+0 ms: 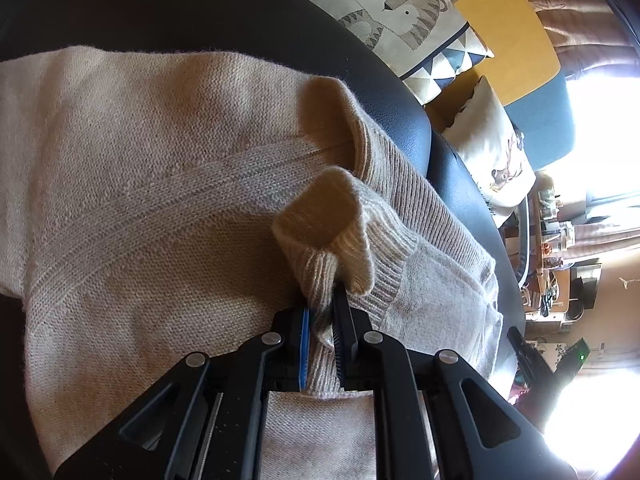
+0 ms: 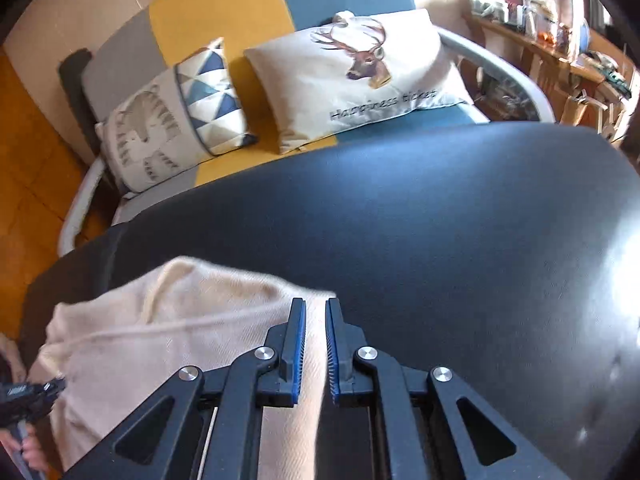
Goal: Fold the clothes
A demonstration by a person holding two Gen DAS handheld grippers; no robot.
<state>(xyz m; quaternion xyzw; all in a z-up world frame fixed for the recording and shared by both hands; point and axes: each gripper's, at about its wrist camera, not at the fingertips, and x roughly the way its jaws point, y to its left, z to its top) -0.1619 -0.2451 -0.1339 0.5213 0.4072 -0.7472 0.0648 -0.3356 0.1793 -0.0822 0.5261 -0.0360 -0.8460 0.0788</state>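
A cream knit sweater (image 1: 152,184) lies spread on a dark leather surface (image 1: 224,12). One sleeve is folded across its body. My left gripper (image 1: 325,314) is shut on that sleeve's ribbed cuff (image 1: 320,216), which stands up just past the fingertips. In the right wrist view the sweater (image 2: 160,332) fills the lower left. My right gripper (image 2: 316,308) sits at its right edge with the jaws nearly together and a strip of cream fabric between the pads. The left gripper (image 2: 28,396), held by a hand, shows at the bottom left.
The dark surface (image 2: 440,220) stretches bare ahead and to the right of the right gripper. Behind it is a sofa with a tiger-print cushion (image 2: 160,128) and a deer-print cushion (image 2: 360,76). Cluttered shelves (image 2: 560,40) stand at the far right.
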